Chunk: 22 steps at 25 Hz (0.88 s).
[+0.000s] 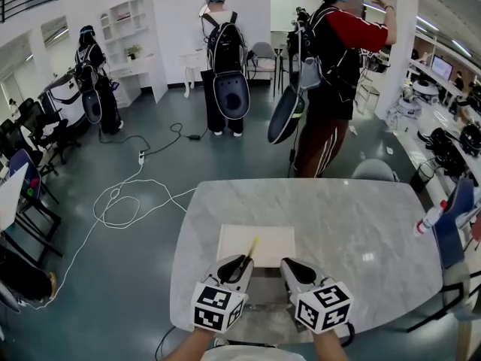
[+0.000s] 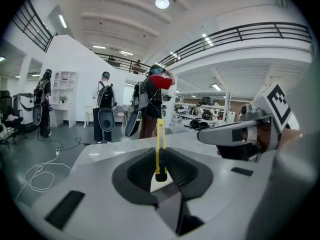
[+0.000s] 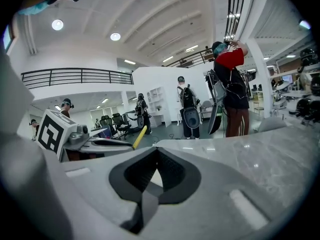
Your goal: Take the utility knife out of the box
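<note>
Utility knife (image 1: 249,253): slim, yellow, with its dark end pinched between the pads of the left gripper (image 1: 239,265), low centre of the head view.

- Long axis: runs from the jaws up and slightly right in the frame, over the near edge of the box (image 1: 274,243). In the left gripper view the knife (image 2: 160,149) stands nearly upright from the grip, its far end above the table line, so it is judged lifted rather than lying flat.
- Box: white, shallow, on the marble table (image 1: 353,224), just beyond both grippers. Nothing else shows inside it.
- Right gripper (image 1: 293,269): just right of the left one, jaws pressed together on nothing. Its own view shows the knife (image 3: 140,136) off to the left.
- Coming move, as judged: the left gripper alone draws the knife back along its axis, clear of the box rim.
</note>
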Motion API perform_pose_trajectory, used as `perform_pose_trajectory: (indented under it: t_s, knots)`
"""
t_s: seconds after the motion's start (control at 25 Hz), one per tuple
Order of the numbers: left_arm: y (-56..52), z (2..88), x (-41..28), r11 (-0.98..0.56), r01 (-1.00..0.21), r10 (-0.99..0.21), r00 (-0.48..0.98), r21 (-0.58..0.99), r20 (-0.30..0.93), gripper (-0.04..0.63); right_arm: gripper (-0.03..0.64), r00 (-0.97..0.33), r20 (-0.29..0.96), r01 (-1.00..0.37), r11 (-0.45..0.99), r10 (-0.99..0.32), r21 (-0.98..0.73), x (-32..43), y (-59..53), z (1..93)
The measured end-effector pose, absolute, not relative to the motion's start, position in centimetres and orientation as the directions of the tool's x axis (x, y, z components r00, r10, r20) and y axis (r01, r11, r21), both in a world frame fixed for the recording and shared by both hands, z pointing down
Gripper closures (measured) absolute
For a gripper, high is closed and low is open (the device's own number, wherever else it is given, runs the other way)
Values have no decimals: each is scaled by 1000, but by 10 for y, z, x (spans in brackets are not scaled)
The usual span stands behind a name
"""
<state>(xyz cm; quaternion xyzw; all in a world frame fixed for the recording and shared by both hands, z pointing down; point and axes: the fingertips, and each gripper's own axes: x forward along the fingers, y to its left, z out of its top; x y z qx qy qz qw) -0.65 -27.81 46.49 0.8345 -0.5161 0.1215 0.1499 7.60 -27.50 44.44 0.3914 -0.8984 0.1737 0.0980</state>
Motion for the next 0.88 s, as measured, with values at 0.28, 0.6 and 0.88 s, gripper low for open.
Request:
perform_pose_trajectory:
  t_s: [0.28,0.6,0.88]
  knots:
    - [-279,467,-1,-424,-896,-823,441,131,357,535,612,-677,314,-734,635,-665,-240,76,-275,446]
    - [-279,470,-5,-420,-897,-823,441,138,358,535,612,-675,320,-736,632,-665,-240,73,-277,449]
    - [-278,470,-4,-423,-895,-819,444,142,364,535,612,-674,323,-738,629,-664,-245,72,-276,447]
